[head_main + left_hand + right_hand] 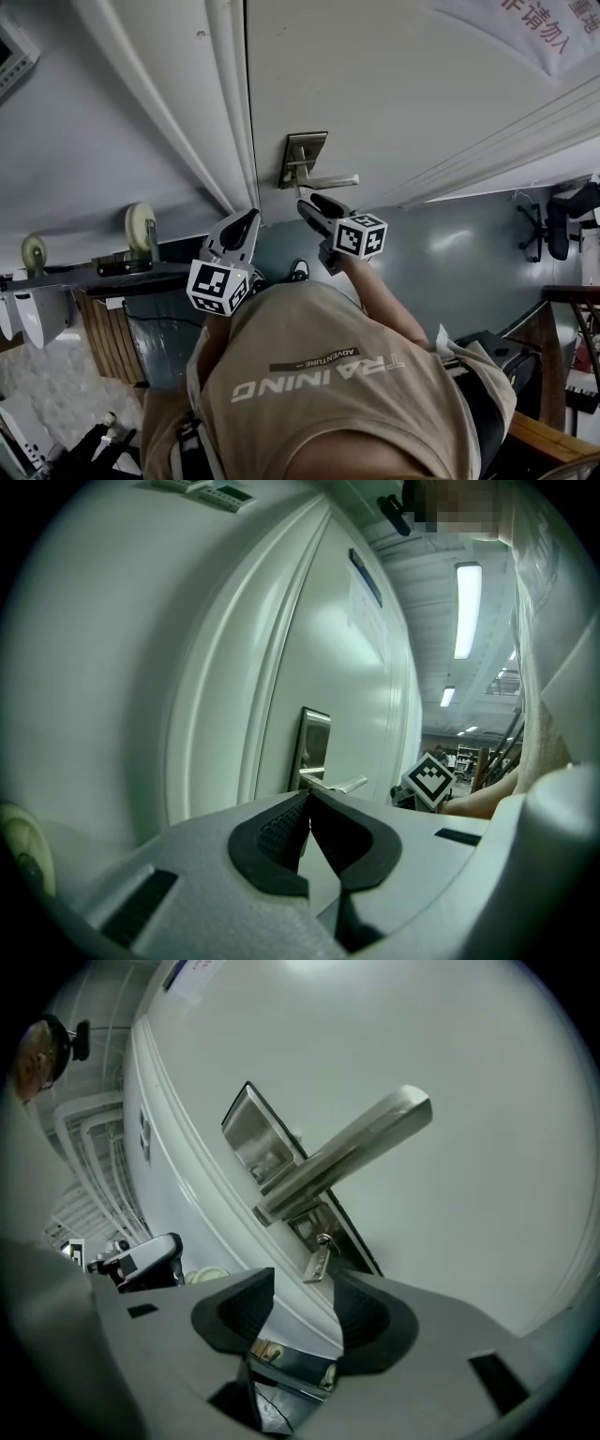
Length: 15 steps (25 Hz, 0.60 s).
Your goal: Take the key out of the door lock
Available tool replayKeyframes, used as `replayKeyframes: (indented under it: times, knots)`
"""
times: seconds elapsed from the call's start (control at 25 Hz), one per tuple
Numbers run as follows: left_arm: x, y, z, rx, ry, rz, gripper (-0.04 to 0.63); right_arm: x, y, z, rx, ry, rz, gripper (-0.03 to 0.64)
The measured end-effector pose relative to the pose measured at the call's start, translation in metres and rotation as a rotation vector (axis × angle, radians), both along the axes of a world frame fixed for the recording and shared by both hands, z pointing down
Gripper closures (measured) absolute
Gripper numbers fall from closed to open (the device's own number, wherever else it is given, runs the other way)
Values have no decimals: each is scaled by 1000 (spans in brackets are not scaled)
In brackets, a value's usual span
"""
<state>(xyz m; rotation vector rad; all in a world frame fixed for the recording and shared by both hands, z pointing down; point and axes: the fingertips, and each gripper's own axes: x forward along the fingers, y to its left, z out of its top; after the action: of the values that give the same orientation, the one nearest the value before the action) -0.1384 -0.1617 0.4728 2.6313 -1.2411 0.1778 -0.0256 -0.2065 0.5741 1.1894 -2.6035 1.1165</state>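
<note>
A small silver key (318, 1262) sticks out of the lock cylinder below the lever handle (347, 1157) on the metal lock plate (255, 1133) of the pale door. My right gripper (305, 1281) is open, and the key's head sits just ahead of its tips, with neither pad touching it. From the head view, the right gripper (314, 206) points at the plate (305, 155) from just under the handle (328, 180). My left gripper (246, 225) hangs to its left near the door edge. It is shut (307, 803) on nothing, and the plate (314, 742) lies ahead of it.
The door frame (187, 112) runs diagonally to the left of the lock. A cart with caster wheels (141, 225) stands at the left. An office chair (548, 230) is on the floor at the right. A printed sign (534, 28) hangs on the door.
</note>
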Motion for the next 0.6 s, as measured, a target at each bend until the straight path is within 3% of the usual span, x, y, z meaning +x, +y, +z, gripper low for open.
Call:
replayKeyframes:
  times: [0.24, 0.6]
  knots:
    - [2, 0, 1, -7, -3, 11, 586, 1, -3, 1, -12, -27, 22, 433]
    - [2, -7, 3, -14, -8, 24, 586, 7, -15, 5, -151, -296, 155, 433]
